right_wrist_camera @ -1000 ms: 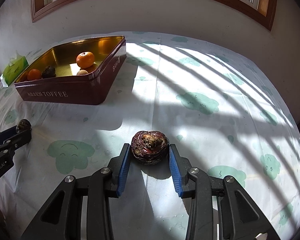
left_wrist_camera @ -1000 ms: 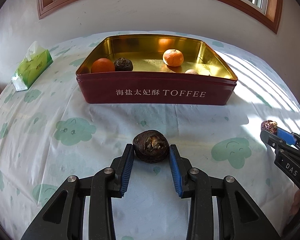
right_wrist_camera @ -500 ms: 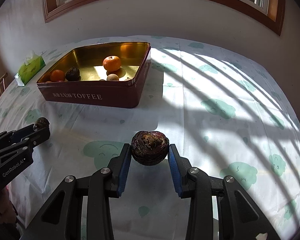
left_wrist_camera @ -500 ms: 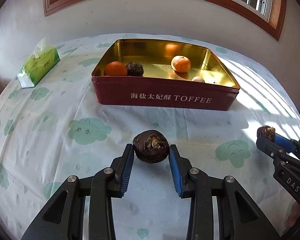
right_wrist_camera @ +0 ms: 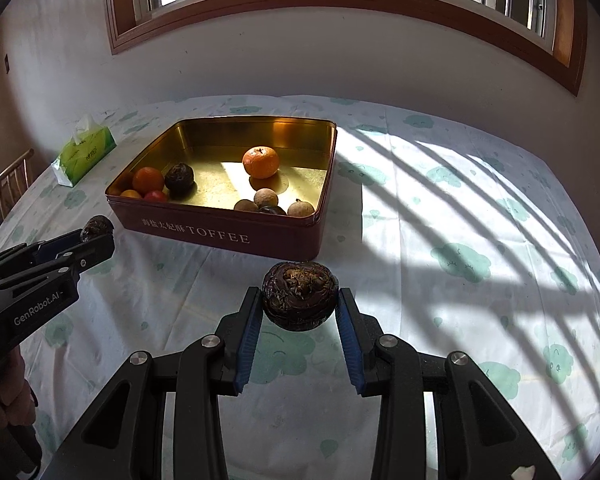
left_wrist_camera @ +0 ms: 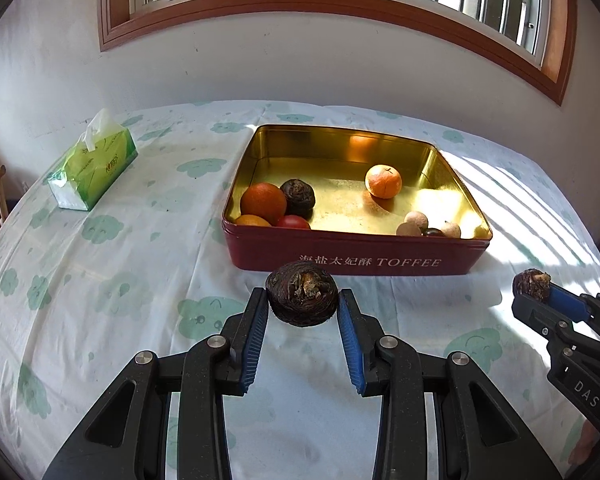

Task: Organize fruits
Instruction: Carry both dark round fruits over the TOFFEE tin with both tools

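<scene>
Both grippers grip dark wrinkled fruits above the cloud-print tablecloth point(left_wrist_camera: 100, 280).
Left gripper point(left_wrist_camera: 302, 312) clamps one dark wrinkled round fruit point(left_wrist_camera: 302, 298), right gripper point(right_wrist_camera: 299, 312) another dark round fruit point(right_wrist_camera: 299, 295); the red-and-gold toffee tin point(left_wrist_camera: 356, 258) stands just ahead, a green tissue pack point(left_wrist_camera: 92, 168) well left.

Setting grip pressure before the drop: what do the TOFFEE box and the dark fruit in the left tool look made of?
TOFFEE box: looks like thin metal tin, glossy red outside, mirror-gold inside reflecting the oranges. Dark fruit: brown, wrinkled rind with a dry, flaky crown; seemingly firm, since it sits undented between the left tool's blue ribbed pads.
</scene>
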The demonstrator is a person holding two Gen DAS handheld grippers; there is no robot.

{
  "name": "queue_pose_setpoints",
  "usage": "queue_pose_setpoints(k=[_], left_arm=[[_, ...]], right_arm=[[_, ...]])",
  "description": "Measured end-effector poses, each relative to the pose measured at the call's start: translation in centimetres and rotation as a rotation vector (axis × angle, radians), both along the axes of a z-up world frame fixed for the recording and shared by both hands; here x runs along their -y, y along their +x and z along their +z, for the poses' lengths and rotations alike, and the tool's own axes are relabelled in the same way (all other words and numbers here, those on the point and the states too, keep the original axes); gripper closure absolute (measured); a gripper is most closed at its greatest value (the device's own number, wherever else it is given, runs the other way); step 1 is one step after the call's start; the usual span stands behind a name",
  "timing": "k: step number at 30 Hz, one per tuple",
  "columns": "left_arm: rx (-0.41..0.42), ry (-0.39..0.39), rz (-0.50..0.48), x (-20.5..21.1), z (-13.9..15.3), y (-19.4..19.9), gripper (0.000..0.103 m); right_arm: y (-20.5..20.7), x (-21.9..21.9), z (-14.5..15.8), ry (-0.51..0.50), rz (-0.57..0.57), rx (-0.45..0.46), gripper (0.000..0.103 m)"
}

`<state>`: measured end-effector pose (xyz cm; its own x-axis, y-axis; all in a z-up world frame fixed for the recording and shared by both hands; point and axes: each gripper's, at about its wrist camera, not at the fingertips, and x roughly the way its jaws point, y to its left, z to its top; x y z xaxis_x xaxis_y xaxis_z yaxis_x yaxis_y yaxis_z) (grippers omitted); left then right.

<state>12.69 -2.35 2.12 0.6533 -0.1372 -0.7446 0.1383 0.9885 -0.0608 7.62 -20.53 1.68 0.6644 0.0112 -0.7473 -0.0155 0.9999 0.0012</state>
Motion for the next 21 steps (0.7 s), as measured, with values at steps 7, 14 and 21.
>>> queue_pose_setpoints(k=[7, 14, 21], left_arm=[[0.014, -0.002, 0.012, -1.2, 0.9, 2.3, 0.066], [0.032, -0.022, -0.009, -1.3, 1.6, 5.0, 0.066], [0.009, 0.004, -0.018, -0.9, 0.5, 8.0, 0.066]], right_arm=[[2.3, -0.7, 1.2, 0.015, 0.016, 0.026, 0.069], [5.6, -1.5, 1.8, 0.015, 0.035, 0.042, 0.069], [8.7, -1.9, 0.7, 0.009, 0.038, 0.018, 0.069]])
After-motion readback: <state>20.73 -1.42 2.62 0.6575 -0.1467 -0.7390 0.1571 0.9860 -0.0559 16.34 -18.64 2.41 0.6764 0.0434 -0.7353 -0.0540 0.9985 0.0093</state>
